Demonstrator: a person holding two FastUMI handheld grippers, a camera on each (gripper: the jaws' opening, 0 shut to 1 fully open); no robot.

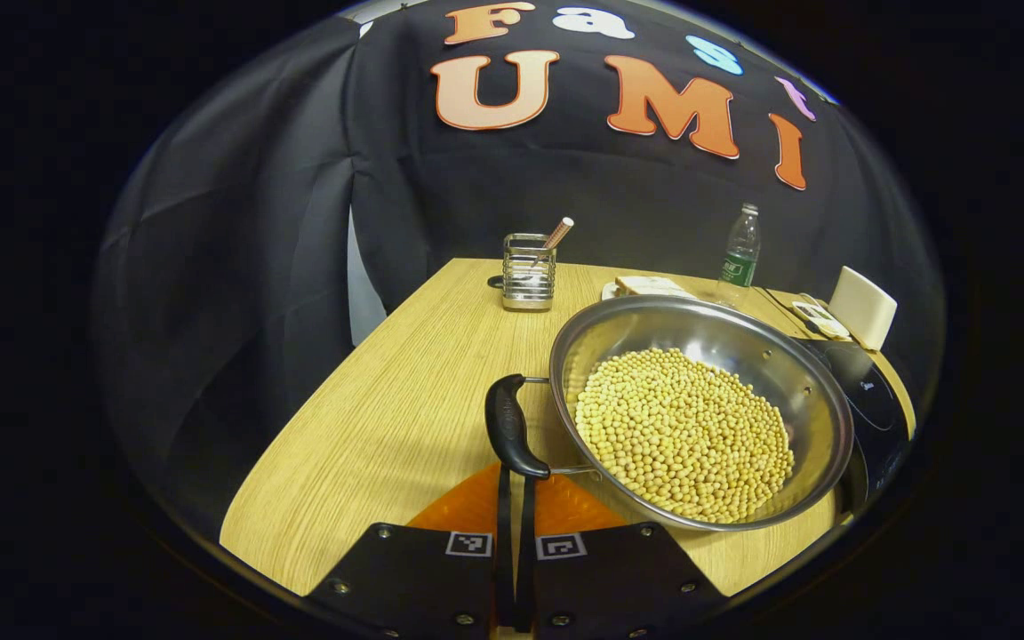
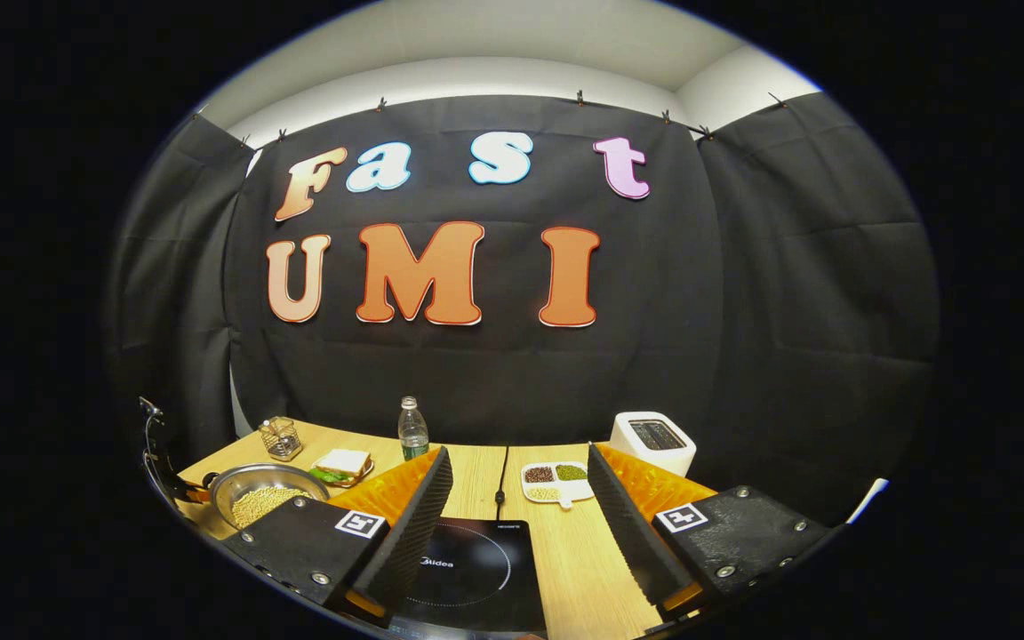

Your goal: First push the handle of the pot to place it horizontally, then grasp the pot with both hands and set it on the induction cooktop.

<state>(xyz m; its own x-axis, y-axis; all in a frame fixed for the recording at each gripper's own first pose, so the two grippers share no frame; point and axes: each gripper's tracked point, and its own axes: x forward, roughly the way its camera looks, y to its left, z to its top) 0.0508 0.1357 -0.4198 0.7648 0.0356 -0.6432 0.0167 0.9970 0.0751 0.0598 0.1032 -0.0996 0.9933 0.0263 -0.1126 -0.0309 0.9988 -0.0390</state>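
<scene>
1. The left gripper [image 1: 515, 533] had its fingers drawn together, tips at the black side handle [image 1: 509, 427] of the shallow steel pot [image 1: 796, 391] of yellow soybeans near the wooden table's [image 1: 388, 427] left front edge; the handle-pushing step looked underway.
2. The right gripper [image 2: 519, 524] hung with fingers apart above the black glass induction cooktop [image 2: 476, 564] at the front edge; next, I judged, both grippers needed to grip the pot's sides.

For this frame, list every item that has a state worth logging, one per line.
pot: on the table beside the cooktop, full of soybeans, not lifted
pot handle: left claw nearly closed just under its lower end; contact unclear
right claw: open, above the cooktop
induction cooktop: bare, cord attached
water bottle: upright, capped
toaster: upright, slots empty
</scene>
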